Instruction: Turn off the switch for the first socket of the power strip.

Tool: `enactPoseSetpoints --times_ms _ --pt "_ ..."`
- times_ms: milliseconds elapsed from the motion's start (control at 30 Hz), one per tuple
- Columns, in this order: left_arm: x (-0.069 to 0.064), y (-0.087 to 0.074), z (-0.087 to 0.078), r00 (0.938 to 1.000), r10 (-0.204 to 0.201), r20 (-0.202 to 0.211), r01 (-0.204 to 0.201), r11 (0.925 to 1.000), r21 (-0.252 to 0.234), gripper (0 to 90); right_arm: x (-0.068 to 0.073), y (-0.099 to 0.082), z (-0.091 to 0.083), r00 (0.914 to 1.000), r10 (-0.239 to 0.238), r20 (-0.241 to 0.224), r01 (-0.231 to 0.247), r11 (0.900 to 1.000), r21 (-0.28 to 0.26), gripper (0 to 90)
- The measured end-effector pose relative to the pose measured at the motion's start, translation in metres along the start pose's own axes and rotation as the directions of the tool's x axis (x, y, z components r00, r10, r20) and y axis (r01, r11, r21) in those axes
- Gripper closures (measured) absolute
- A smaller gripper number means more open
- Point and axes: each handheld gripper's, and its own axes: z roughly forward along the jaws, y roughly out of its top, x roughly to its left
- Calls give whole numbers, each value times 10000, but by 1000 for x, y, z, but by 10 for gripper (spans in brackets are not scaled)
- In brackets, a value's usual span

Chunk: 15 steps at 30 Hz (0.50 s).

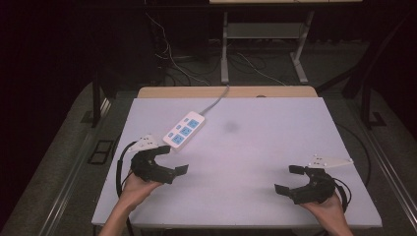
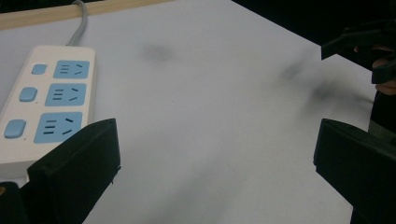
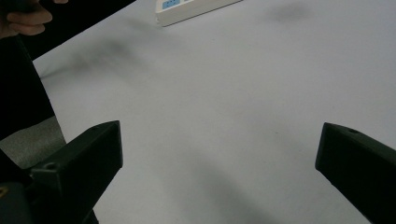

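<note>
Power strip (image 1: 184, 131): white, three blue sockets, each with a blue button beside it. It lies flat and diagonal on the table (image 1: 255, 147), left of centre in the high view, with its grey cord (image 1: 216, 101) running off the far edge toward the top of the frame. In the left gripper view the strip (image 2: 46, 100) sits at the left edge, cord (image 2: 78, 21) leaving at the top left. In the right gripper view one corner of the strip (image 3: 196, 8) shows at the top edge.

Left gripper (image 1: 173, 160): lower left of the high view, just below the strip's near end, apart from it. Jaws spread wide, nothing between them; same in its own view (image 2: 215, 154), bare table between the jaws. Left hand (image 1: 140, 187) holds it from below.

Right gripper (image 1: 289, 179): lower right of the high view, well apart from the strip. Jaws wide open, holding nothing; its own view (image 3: 219, 154) confirms. Right hand (image 1: 327, 209) grips it at the bottom edge.

Faint grey smudge (image 1: 230, 127) on the table right of the strip.
</note>
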Motion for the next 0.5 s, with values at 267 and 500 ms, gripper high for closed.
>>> enactPoseSetpoints --times_ms 267,500 --pt "4 8 6 10000 21 60 -22 9998 179 0 0 0 1 10000 -52 -28 52 10000 76 5" --pt "8 13 8 10000 -1 17 0 9995 329 0 1 0 2 10000 -56 -44 56 10000 82 5"
